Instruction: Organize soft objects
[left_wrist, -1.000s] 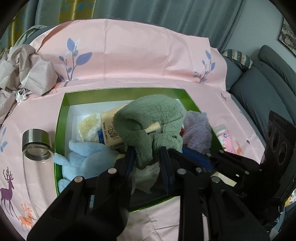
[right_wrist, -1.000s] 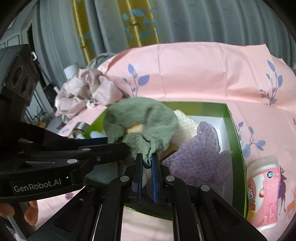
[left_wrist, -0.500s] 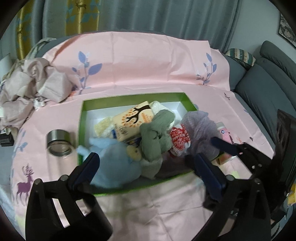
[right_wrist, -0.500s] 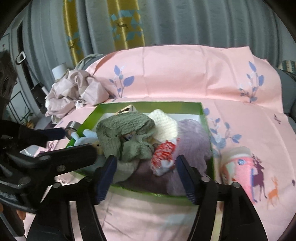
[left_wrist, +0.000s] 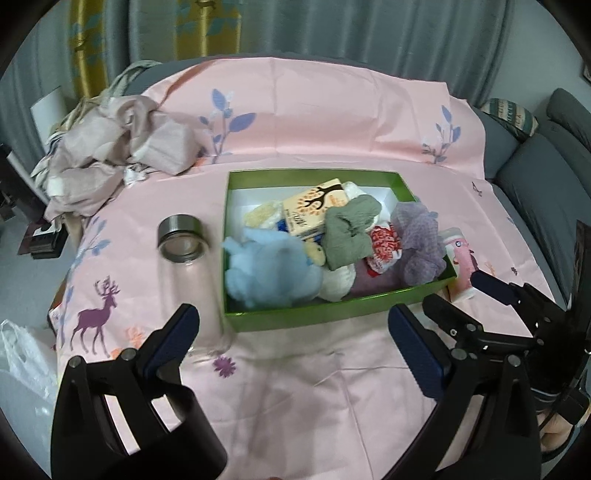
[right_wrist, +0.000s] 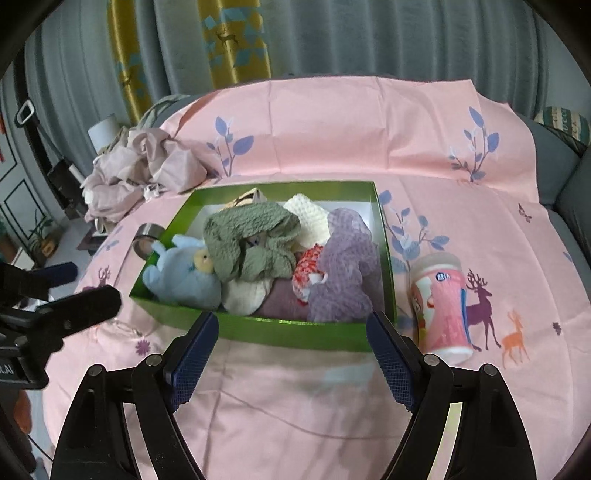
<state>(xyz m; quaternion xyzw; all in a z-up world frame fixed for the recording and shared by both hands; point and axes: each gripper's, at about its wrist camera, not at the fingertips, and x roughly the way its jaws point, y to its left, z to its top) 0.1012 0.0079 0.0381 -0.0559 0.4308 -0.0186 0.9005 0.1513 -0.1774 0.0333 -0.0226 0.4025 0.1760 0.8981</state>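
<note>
A green box (left_wrist: 332, 314) (right_wrist: 280, 332) on the pink cloth holds soft things: a grey-green cloth (left_wrist: 351, 229) (right_wrist: 255, 240) on top, a blue plush toy (left_wrist: 266, 269) (right_wrist: 181, 280), a purple cloth (left_wrist: 417, 243) (right_wrist: 343, 266), a red-and-white item (left_wrist: 384, 247) and a beige carton (left_wrist: 317, 206). My left gripper (left_wrist: 295, 328) is open above the cloth in front of the box, nothing between its jaws. My right gripper (right_wrist: 291, 339) hangs before the box's near wall, its jaws still opening and empty.
A glass bottle with a metal cap (left_wrist: 184, 258) lies left of the box. A pink cup (right_wrist: 443, 302) (left_wrist: 461, 258) lies right of it. Crumpled beige fabric (left_wrist: 110, 155) is heaped at the back left. A grey sofa (left_wrist: 546, 192) stands to the right.
Both grippers let go of the grey-green cloth, which now lies in the box. Both opened wide and pulled back and up from the box.
</note>
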